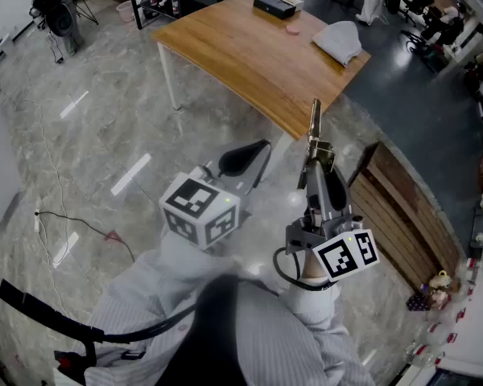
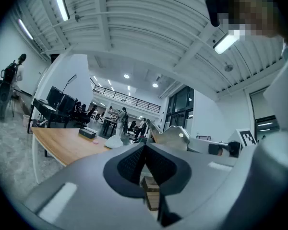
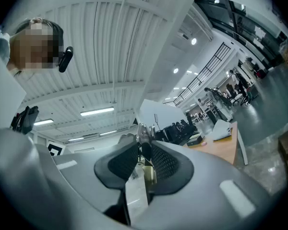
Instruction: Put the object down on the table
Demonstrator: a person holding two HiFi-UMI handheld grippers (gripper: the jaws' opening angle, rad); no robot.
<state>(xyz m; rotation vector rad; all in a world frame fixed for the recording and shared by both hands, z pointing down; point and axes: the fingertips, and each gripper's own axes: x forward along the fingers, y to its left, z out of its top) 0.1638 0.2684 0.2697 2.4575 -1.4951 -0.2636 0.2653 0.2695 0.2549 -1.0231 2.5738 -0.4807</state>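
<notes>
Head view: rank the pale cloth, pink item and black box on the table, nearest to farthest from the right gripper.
From the right gripper, shut on a metal object, looking across the table:
1. Pale cloth: right corner, nearest.
2. Pink item: just left of the cloth, a little further back.
3. Black box: at the far edge, farthest.

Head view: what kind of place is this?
Probably a big open office or lab hall. There is a wooden table, monitors behind it, and an upstairs railing under long ceiling lights.
</notes>
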